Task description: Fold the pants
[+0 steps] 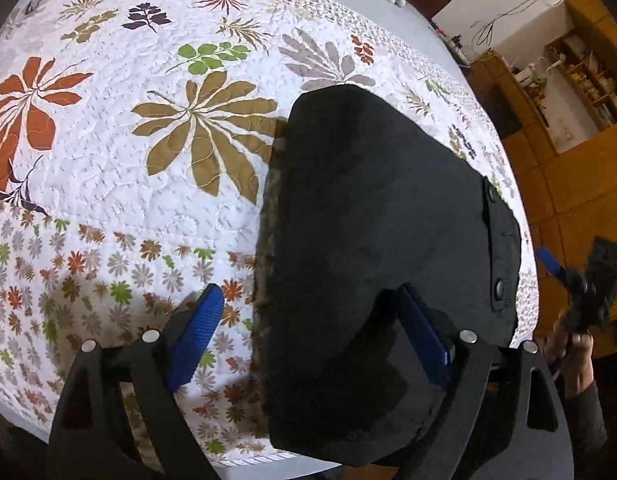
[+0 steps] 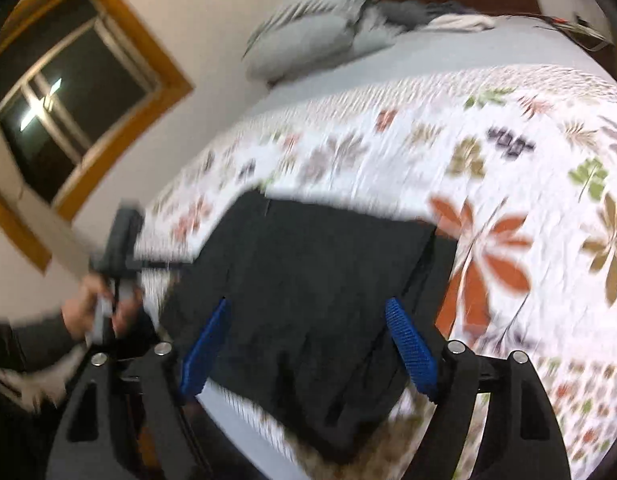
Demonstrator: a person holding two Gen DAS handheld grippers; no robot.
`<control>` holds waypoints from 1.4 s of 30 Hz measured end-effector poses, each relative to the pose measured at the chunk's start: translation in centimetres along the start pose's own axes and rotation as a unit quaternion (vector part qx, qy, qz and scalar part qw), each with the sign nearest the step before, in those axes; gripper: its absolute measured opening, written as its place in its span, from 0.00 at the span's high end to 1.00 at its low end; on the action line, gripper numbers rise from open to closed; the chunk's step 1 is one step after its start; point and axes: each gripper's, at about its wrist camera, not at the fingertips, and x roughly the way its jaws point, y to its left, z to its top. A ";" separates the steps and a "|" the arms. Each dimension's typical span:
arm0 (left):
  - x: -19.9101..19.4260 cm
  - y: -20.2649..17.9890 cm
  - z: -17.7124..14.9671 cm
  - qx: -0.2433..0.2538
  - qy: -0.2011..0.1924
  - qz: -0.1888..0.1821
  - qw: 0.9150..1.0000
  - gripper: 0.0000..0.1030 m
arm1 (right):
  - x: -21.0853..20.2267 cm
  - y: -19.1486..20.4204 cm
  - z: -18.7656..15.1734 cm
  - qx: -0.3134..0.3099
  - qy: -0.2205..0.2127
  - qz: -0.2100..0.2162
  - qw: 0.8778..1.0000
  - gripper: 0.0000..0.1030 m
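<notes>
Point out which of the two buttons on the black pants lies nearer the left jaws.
The lower button on the black pants; the other button sits higher up the same edge, farther from the left gripper.

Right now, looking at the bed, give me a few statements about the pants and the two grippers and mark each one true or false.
1. The black pants lie folded on the floral quilt. True.
2. The left gripper is clamped shut on the pants. False: its jaws stand open, gripping nothing.
3. The right gripper stands open above the pants. True.
4. The pants are white. False: they are black.
5. A grey pillow lies at the far end of the bed. True.
</notes>
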 end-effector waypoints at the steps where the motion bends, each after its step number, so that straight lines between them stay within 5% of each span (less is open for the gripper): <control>1: 0.0 0.1 0.0 -0.005 0.001 -0.006 1.000 0.15 | 0.7 -0.4 0.9 0.008 -0.002 0.005 1.000 0.21; 11: -1.0 2.6 2.2 -0.051 -0.004 -0.084 0.995 0.15 | 6.3 -5.0 1.6 0.073 0.068 0.008 0.995 0.23; 15: -0.5 4.3 4.9 -0.084 0.022 -0.161 0.983 0.14 | 3.5 -6.3 1.5 0.140 0.055 0.046 0.988 0.03; 20: 2.9 5.1 6.3 -0.089 0.094 -0.208 0.969 0.14 | 3.0 -9.8 -1.9 0.255 0.118 0.089 0.956 0.03; 25: 5.1 4.3 5.8 -0.073 0.146 -0.247 0.955 0.14 | 4.5 -11.0 -4.7 0.307 0.163 0.103 0.932 0.03; 35: 7.8 2.9 5.6 -0.068 0.165 -0.256 0.950 0.14 | 6.8 -10.6 -5.6 0.317 0.171 0.143 0.922 0.03; 42: 7.7 1.2 4.7 -0.054 0.176 -0.247 0.951 0.14 | 9.2 -8.7 -4.8 0.298 0.177 0.147 0.926 0.03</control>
